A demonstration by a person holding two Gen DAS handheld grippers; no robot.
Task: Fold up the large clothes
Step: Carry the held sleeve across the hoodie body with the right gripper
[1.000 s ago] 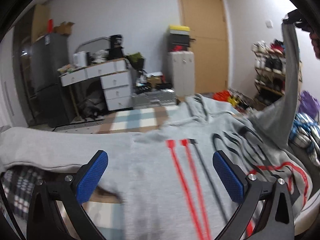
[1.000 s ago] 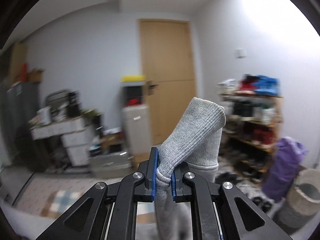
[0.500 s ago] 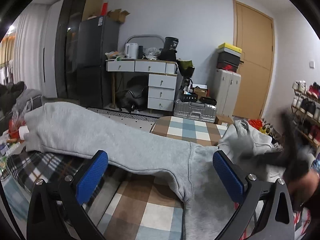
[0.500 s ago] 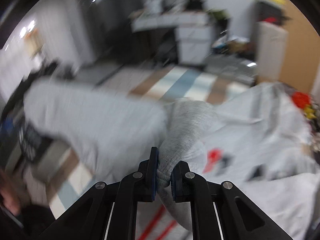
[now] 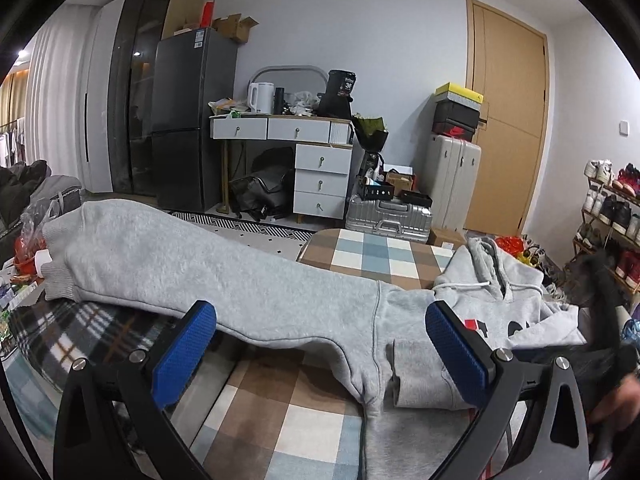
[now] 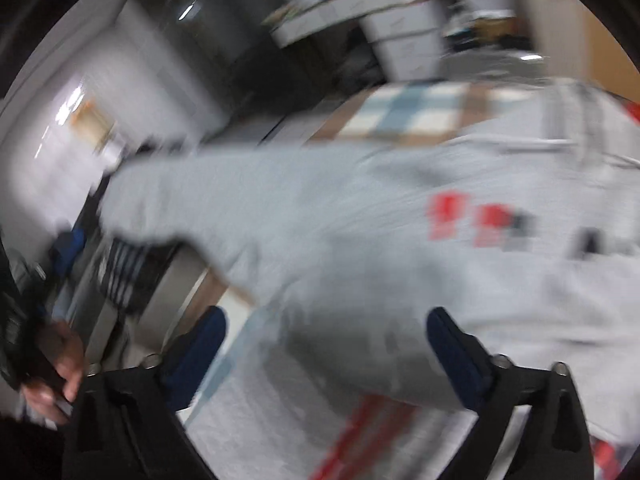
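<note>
Now that the right hand-held gripper (image 6: 322, 344) has let go of the cuff it was pinching a second ago, its jaws are opening wide with nothing caught between them, and the right sleeve it carried across lies dropped over the chest of the grey hoodie (image 5: 420, 320). That looks like the first sleeve fold done, so the other sleeve is likely next. The hoodie lies face up across a bench covered in a brown, blue and cream checked cloth (image 5: 372, 248), its hood and white drawstrings towards the far edge, red and black print showing on the chest. Its left sleeve (image 5: 172, 264) stretches out straight and flat to the left, the ribbed cuff reaching past the bench onto a dark plaid blanket (image 5: 80, 328). The left hand-held gripper (image 5: 320, 344) hovers low over the armpit seam, jaws spread wide and empty, touching nothing. The right wrist view is heavily blurred. Behind stand a white desk with drawers (image 5: 312, 152), a dark fridge (image 5: 188, 120), silver suitcases (image 5: 448, 180) and a wooden door (image 5: 508, 120).
</note>
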